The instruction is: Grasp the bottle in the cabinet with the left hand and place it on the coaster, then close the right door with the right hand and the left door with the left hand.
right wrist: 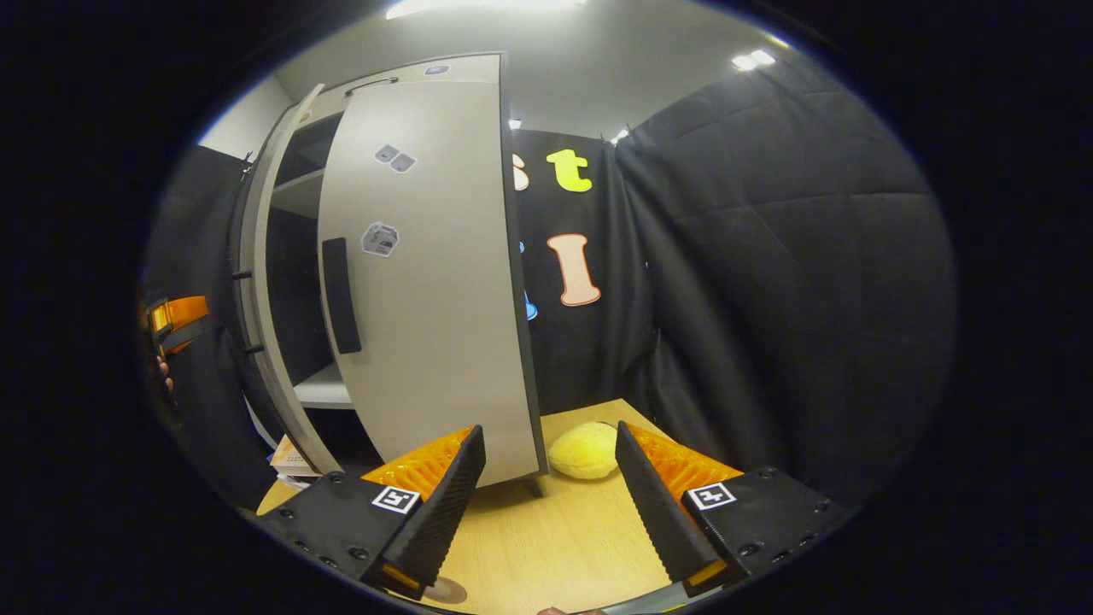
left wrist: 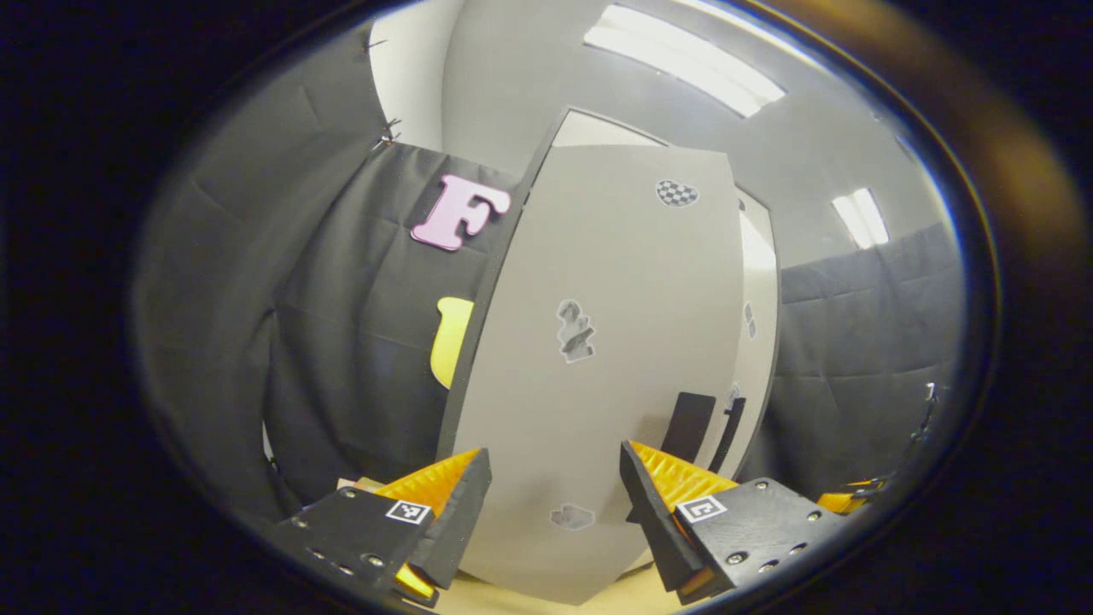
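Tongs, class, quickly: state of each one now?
Left tongs: open, holding nothing, facing the left door.
Right tongs: open, holding nothing, near the right door.

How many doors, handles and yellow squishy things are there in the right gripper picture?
Grey cabinet doors: 2
Black bar door handle: 1
Soft yellow lump on the wooden table: 1
Total: 4

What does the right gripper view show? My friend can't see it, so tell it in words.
A grey cabinet stands on a wooden table, its right door partly open. The right hand-held gripper is open in front, and a yellow soft lump lies beyond it.
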